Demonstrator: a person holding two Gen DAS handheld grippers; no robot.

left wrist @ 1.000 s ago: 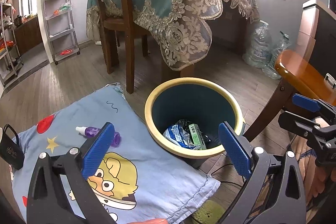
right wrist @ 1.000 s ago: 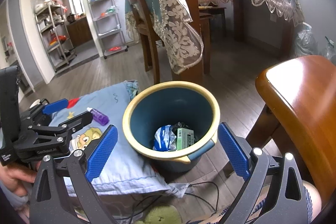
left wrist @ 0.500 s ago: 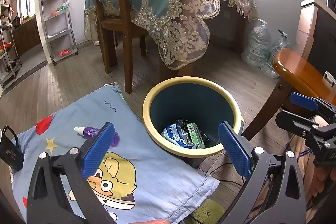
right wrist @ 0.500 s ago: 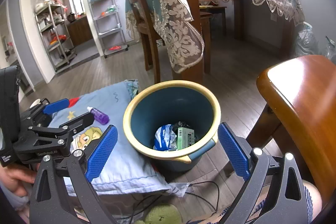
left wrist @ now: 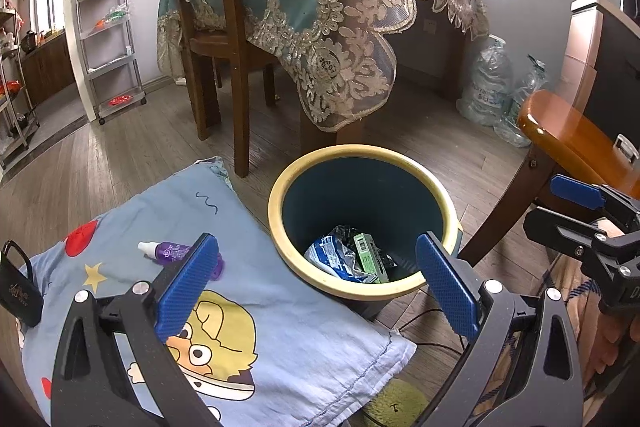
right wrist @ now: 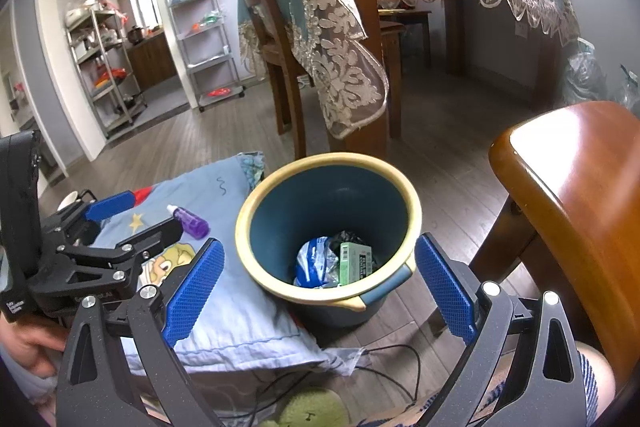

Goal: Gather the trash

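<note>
Since a second ago almost nothing has shifted: the left gripper (left wrist: 316, 283) and right gripper (right wrist: 318, 277) still hover with jaws spread wide and holding nothing, framing the yellow-rimmed bin (left wrist: 400, 289), which has slid only slightly in both views. Inside the bin lie a crumpled blue wrapper (left wrist: 332, 259) and a green box (right wrist: 354, 263), while the purple bottle (left wrist: 172, 253) rests left of the bin on the cartoon blanket (left wrist: 304, 343). Behind the bin hangs a lace tablecloth (left wrist: 344, 39) beside a wooden chair (left wrist: 216, 27), and a stool (right wrist: 580, 195) stands close on the bin's right.

blue bin (left wrist: 400, 187), yellow rim; purple bottle (left wrist: 176, 251)
</note>
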